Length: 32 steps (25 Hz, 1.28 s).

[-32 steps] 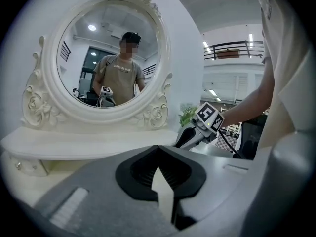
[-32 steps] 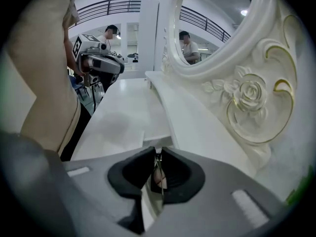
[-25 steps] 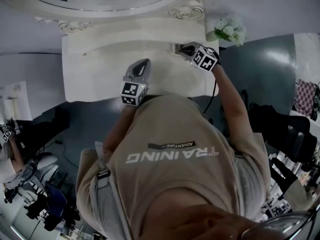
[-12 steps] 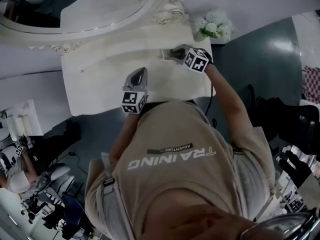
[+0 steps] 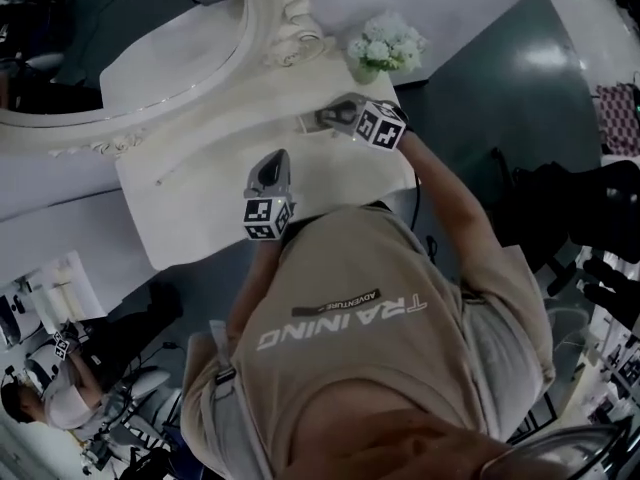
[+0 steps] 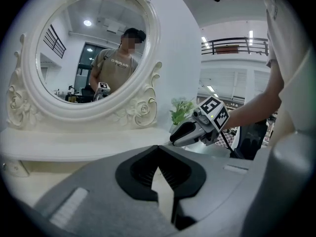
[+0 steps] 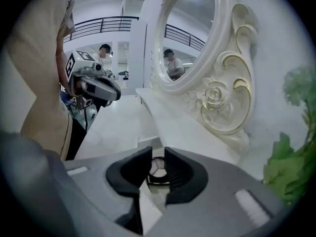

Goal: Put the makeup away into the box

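A small eyeshadow palette (image 7: 158, 172) with pale pans lies flat in what looks like a clear box (image 5: 310, 121) at the back right of the white dressing table (image 5: 200, 218). My right gripper (image 5: 335, 115) hangs just above it. Its jaws have just been opening, and the palette shows through their gap (image 7: 158, 155) with the pads clear of it. My left gripper (image 5: 280, 156) hovers over the table's middle, pointing toward the mirror. Its fingertips (image 6: 157, 149) meet with nothing between them. Each gripper also shows in the other's view: the right gripper (image 6: 174, 140) and the left gripper (image 7: 114, 94).
An ornate oval mirror (image 5: 150, 58) stands along the table's back, with a bunch of white flowers (image 5: 385, 46) at its right end. A thin stick-like item (image 5: 170, 173) lies at the left of the table. Another person (image 5: 60, 408) is on the floor at lower left.
The head view has swung, so the table now lies slanted. The right gripper has lifted slightly off the box. The left gripper has shifted a little over the table's middle.
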Available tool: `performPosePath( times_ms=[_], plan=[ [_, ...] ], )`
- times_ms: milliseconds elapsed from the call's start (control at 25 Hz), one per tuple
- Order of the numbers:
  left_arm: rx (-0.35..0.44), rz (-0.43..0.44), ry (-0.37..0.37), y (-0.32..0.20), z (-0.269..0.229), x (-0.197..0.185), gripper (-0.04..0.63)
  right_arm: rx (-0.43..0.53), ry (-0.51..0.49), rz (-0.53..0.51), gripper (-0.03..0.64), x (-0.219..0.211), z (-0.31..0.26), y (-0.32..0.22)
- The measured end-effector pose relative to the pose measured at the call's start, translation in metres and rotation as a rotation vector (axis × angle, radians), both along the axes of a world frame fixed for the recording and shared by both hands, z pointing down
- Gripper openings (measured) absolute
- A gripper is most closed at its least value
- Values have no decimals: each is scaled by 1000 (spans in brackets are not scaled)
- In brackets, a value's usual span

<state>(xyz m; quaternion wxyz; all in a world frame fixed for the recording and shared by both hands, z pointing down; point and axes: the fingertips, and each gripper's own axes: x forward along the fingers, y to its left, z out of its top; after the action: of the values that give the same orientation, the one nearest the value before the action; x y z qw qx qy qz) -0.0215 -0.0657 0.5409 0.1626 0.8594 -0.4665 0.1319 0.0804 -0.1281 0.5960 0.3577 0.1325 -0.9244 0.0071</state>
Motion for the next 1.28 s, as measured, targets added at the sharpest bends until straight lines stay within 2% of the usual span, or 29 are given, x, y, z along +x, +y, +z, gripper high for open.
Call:
performPosePath(
  times_ms=[160,320,680,960,1080,1280],
  plan=[
    [19,59,6,-5,-5,2,6,-5,-27,103,81,8,-7,10],
    [29,97,29,-7,-9,-11,6,-8,-13,201,5,7,-7,27],
    [4,230,65,13,3,-32,6,-51,4,450,5,4,2,60],
    [-38,313,96,17,28,-28,6,-74,50,613,5,19,17,78],
    [-56,317,90,19,37,-23,6,-96,69,651,5,32,28,88],
    [-103,263,86,14,47,-25,6,-106,47,732,5,55,40,78]
  ],
)
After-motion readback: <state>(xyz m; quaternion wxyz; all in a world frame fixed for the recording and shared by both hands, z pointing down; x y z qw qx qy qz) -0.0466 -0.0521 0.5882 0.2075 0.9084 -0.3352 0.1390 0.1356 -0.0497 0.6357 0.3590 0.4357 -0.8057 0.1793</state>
